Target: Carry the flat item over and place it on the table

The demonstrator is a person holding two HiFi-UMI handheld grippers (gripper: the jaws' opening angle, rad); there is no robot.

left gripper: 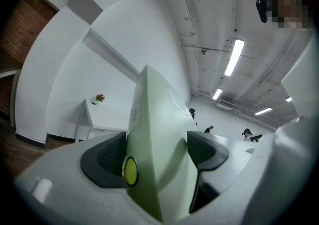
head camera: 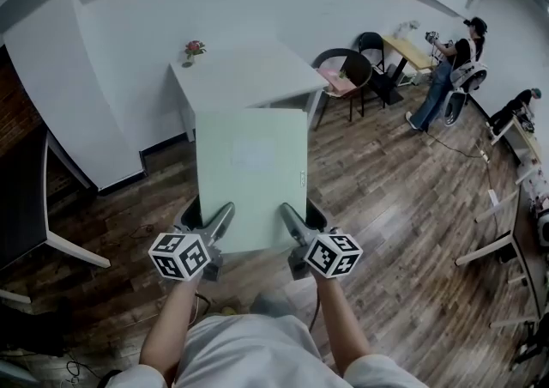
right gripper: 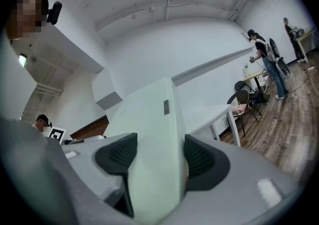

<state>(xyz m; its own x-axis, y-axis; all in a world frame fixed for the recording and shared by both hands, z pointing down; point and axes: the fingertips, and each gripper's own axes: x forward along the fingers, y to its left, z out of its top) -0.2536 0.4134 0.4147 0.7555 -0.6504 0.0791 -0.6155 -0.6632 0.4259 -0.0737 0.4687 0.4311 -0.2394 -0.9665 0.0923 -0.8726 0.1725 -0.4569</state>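
Note:
I hold a flat pale green box (head camera: 251, 176) level above the wooden floor, its far edge close to the white table (head camera: 249, 74) ahead. My left gripper (head camera: 221, 216) is shut on the box's near left edge, and my right gripper (head camera: 288, 215) is shut on its near right edge. In the left gripper view the box (left gripper: 157, 139) fills the gap between the dark pads (left gripper: 107, 159), with a round yellow-green sticker on its side. In the right gripper view the box (right gripper: 154, 144) is pinched between both pads (right gripper: 202, 162).
A small vase with a pink flower (head camera: 192, 51) stands at the table's far left corner. Dark chairs (head camera: 345, 75) sit right of the table. A person (head camera: 450, 73) stands at a desk far right. A dark table (head camera: 26, 202) is at my left.

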